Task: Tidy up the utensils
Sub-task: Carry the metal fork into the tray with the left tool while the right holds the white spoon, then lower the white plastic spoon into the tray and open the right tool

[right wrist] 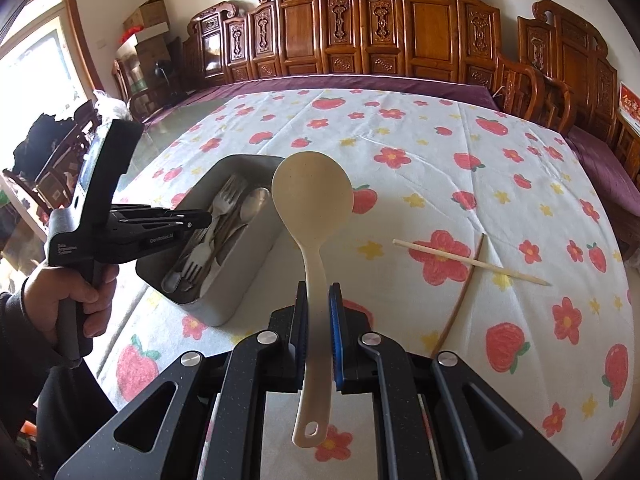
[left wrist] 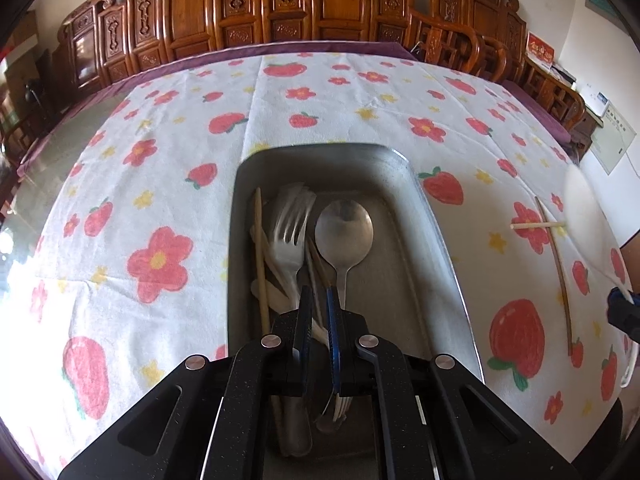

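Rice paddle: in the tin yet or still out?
Out. The rice paddle is clamped by its handle in the right gripper, held above the tablecloth, right of the metal tin.

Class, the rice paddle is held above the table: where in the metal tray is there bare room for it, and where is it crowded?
Free: the metal tray floor right of the metal spoon, up to its right wall. Crowded: the left half, where forks and a chopstick pile up.
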`<control>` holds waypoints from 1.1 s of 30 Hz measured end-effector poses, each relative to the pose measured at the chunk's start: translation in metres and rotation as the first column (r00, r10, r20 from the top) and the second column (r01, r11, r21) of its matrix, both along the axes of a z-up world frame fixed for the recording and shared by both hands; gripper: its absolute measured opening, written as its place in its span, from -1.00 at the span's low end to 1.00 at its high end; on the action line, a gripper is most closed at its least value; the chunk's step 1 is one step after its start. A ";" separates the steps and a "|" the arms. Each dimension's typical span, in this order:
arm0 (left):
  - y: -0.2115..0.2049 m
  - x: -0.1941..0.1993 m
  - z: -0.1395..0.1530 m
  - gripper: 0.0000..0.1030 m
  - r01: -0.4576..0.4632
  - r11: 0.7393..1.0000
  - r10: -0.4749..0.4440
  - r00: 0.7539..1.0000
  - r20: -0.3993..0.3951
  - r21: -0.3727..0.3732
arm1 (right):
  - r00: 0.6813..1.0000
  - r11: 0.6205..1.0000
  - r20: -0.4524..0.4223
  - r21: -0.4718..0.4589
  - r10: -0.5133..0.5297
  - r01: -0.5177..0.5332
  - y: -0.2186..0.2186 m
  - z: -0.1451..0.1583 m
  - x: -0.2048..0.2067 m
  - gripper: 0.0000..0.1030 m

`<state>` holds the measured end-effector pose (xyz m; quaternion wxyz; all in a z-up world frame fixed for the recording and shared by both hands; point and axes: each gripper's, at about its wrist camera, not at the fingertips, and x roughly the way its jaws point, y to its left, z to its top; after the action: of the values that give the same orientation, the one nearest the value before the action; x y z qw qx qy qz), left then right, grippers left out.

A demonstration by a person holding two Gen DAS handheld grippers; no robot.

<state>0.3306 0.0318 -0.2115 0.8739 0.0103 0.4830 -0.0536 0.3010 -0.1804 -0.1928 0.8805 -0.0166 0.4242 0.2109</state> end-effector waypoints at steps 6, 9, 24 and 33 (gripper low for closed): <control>0.015 -0.012 0.025 -0.88 -0.001 1.000 0.001 0.999 0.048 -0.010 | 0.999 0.999 -0.004 0.019 0.035 -0.035 0.029 0.002 0.008 -0.78; 0.024 -0.020 0.038 -0.88 -0.004 1.000 0.004 0.997 0.071 -0.011 | 0.998 0.998 -0.015 0.035 0.055 -0.055 0.048 0.001 0.015 -0.78; 0.060 -0.050 0.075 -0.88 -0.027 1.000 0.025 0.992 0.126 0.013 | 0.990 0.992 -0.123 0.112 0.075 -0.061 0.112 -0.020 0.061 -0.77; 0.070 -0.057 0.074 -0.88 -0.041 0.999 0.040 0.992 0.120 0.003 | 0.984 0.993 -0.165 0.113 0.065 -0.046 0.130 -0.034 0.079 -0.76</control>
<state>0.2741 0.1020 -0.1371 0.9021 0.0061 0.4301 -0.0336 0.3799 -0.0502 -0.2269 0.8350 0.0374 0.4842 0.2588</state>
